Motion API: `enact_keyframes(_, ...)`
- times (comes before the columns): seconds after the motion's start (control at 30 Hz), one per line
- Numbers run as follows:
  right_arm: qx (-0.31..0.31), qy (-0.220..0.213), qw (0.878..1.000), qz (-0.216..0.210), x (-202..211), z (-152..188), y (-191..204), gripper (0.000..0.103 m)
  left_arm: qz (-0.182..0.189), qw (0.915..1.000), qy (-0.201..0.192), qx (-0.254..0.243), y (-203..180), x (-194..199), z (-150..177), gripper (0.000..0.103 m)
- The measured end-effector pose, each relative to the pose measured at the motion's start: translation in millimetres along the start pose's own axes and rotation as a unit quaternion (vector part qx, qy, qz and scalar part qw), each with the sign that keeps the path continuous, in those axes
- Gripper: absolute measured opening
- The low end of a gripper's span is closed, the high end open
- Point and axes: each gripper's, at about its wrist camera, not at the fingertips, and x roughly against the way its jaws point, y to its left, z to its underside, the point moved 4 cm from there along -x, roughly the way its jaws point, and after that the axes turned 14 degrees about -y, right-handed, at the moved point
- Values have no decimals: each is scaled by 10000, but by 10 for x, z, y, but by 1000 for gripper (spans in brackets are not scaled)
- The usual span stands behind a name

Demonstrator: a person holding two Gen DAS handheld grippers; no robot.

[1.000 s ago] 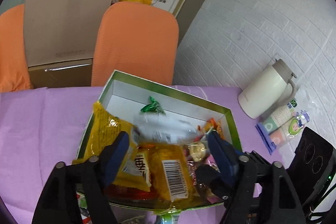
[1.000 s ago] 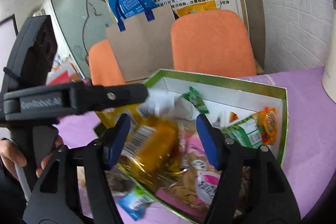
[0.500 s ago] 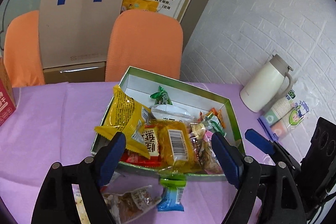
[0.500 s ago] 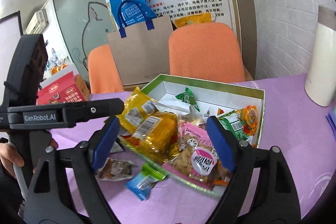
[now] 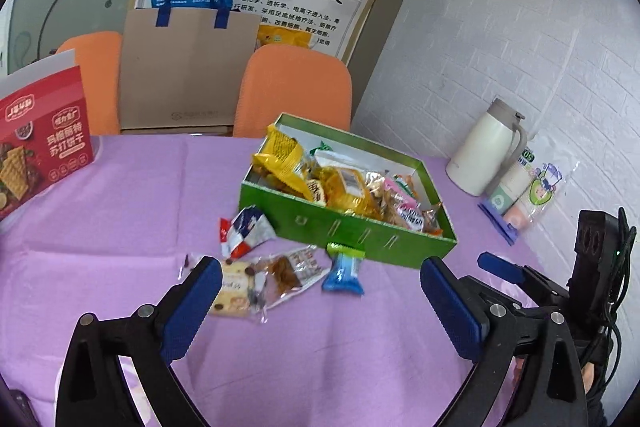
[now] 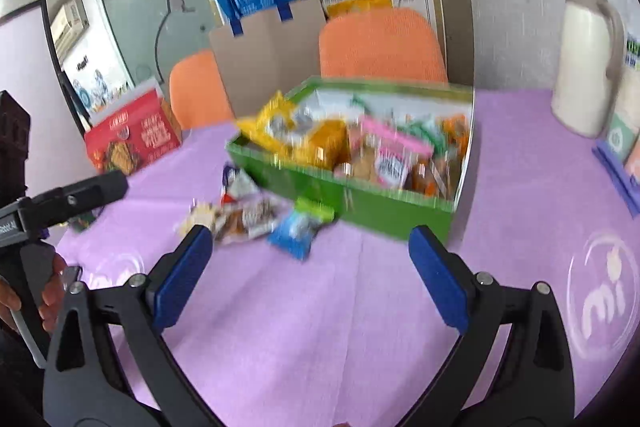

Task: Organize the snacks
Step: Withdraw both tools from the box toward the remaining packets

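Both tongs (image 5: 320, 291) (image 6: 310, 259) now drawn back, wide open, empty; green snack box (image 5: 360, 233) well ahead.

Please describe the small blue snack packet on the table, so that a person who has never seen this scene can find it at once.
Find the green box full of snacks on the purple tablecloth. Just in front of its near wall lies the blue packet, outside the box. It alone is blue with a green crimped top; the loose packets to its left are clear, cream or red and white.

Motion-blurred snack box (image 6: 372, 203) contents
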Motion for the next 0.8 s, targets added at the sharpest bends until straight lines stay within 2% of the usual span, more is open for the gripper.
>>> enact_keyframes(0.13,64,458,9989,13,-82,344,33,98,-135,9999,63,-65,191,133,349,101)
enact_keyframes(0.23,-2,666,9977,93,-183,473,58,98,-158,9997,186,-70,283,201,560,101)
enact_keyframes(0.37,-35,607,9979,209,-322,431,163,98,-209,9994,261,-45,363,270,688,101)
enact_keyframes(0.47,-324,594,9974,259,-496,356,203,98,-366,9988,318,-39,436,284,719,101)
enact_keyframes(0.5,-407,590,9969,322,-568,332,198,96,-380,9988,317,-20,457,286,725,101)
enact_keyframes(0.67,-583,770,9929,696,-972,315,146,77,-417,9984,374,104,580,289,785,101)
enact_keyframes(0.8,-604,927,9904,822,-1112,376,108,68,-504,9977,445,61,653,224,785,101)
